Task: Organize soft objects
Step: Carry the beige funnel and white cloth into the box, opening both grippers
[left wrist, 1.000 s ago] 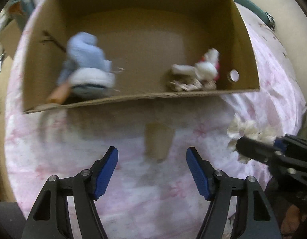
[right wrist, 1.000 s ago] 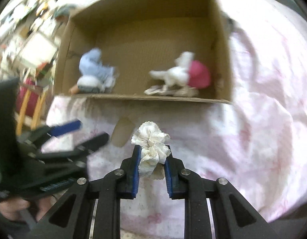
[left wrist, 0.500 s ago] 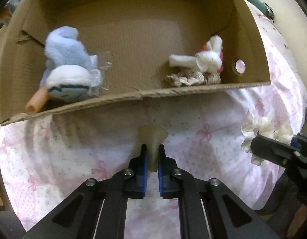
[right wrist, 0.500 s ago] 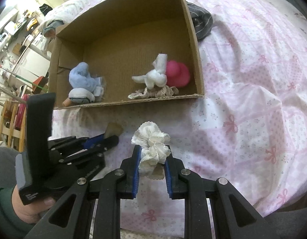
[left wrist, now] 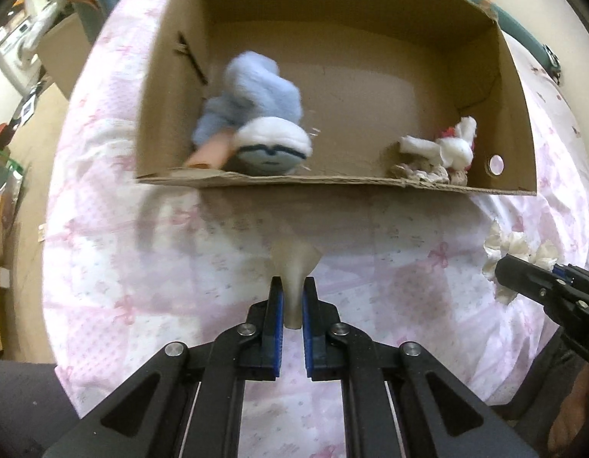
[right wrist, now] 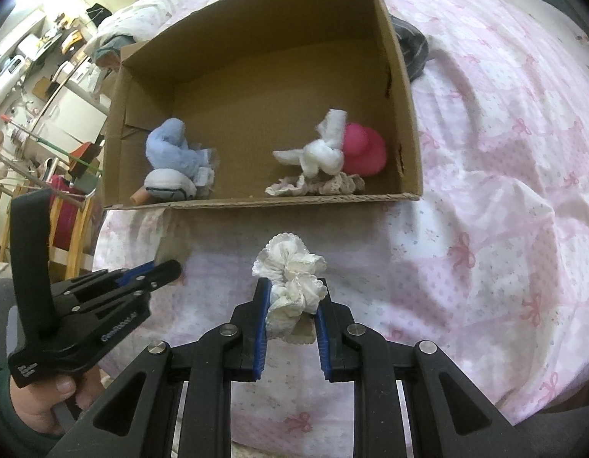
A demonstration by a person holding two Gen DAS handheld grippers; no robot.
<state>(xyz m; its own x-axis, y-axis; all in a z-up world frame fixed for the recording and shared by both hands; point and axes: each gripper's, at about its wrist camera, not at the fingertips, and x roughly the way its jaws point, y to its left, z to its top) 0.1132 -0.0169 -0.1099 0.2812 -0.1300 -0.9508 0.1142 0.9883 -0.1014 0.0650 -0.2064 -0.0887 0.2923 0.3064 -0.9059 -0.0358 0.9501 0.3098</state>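
Left gripper [left wrist: 293, 297] has its jaws clamped on a small beige soft piece [left wrist: 295, 267], right gripper [right wrist: 291, 305] pinches a white frilly scrunchie [right wrist: 290, 278]. Both sit over the pink bedsheet [right wrist: 485, 229], just in front of the cardboard box [right wrist: 256, 200] holding a blue plush [right wrist: 168, 152].

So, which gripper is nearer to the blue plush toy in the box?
Left. The left gripper, shut on a beige soft piece, sits just below the blue plush toy by the cardboard box front. The right gripper, holding the white scrunchie, is further right.
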